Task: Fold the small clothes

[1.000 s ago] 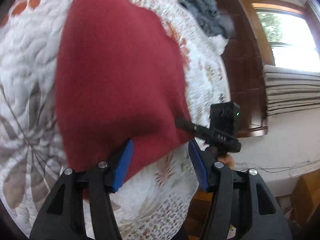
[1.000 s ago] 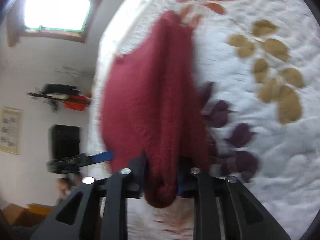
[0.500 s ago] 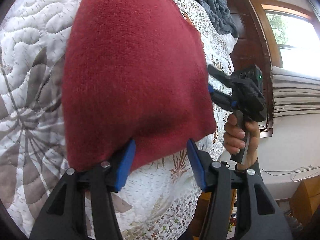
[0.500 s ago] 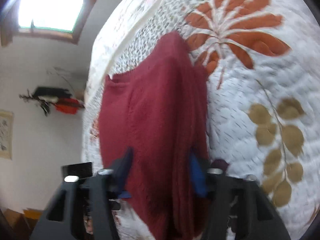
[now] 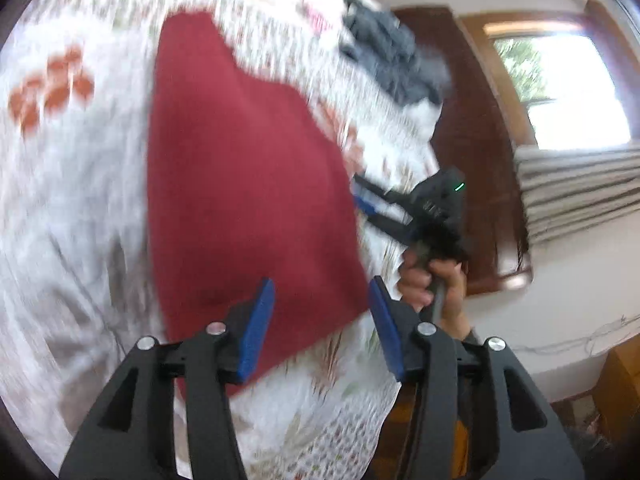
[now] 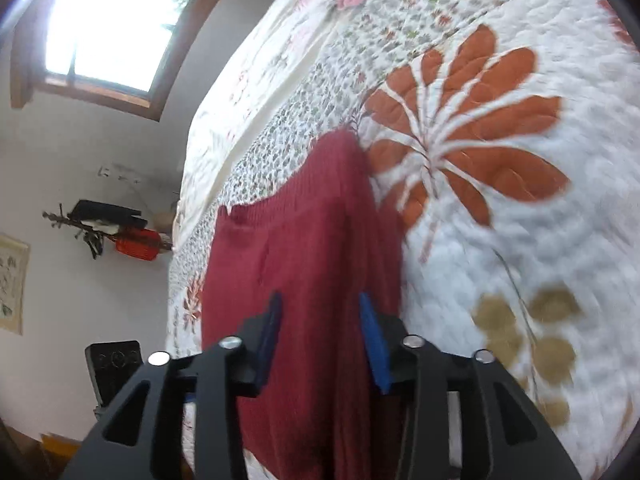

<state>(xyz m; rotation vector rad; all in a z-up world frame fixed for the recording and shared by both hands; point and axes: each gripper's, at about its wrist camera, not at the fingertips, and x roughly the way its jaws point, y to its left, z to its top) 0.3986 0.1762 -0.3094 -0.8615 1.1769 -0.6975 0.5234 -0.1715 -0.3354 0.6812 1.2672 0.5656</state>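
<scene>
- The left wrist view is smeared by motion blur: the print on the white quilted bedspread with orange and olive leaf motifs (image 5: 76, 184) cannot be made out there, and the heap of grey clothing (image 5: 394, 64) far ahead of the fingers, at the bed's far edge, is only a dark shape.
- The dark red knitted garment (image 5: 248, 200) lies flat on the bedspread ahead of the left gripper (image 5: 322, 324); its near edge runs under and between the blue-padded fingers (image 5: 256, 328), which stand wide apart with nothing pinched.
- In the right wrist view the garment (image 6: 304, 264) runs down past the bottom of the frame, so its near end is cut off behind the right gripper (image 6: 320, 344). Those fingers (image 6: 372, 344) are also spread, with the cloth passing between them; whether a pad touches it cannot be told.
- Seen from the left, the right gripper (image 5: 362, 200) sits just right of the garment's right edge, held by a hand (image 5: 434, 284); a green light glows on its body.
- Bare bedspread lies open left of the left fingers and right of the right fingers; the bed's edge drops away close to the right of the left fingers.
- No writing is readable; a framed picture (image 6: 12, 284) on the wall is too small to read.
</scene>
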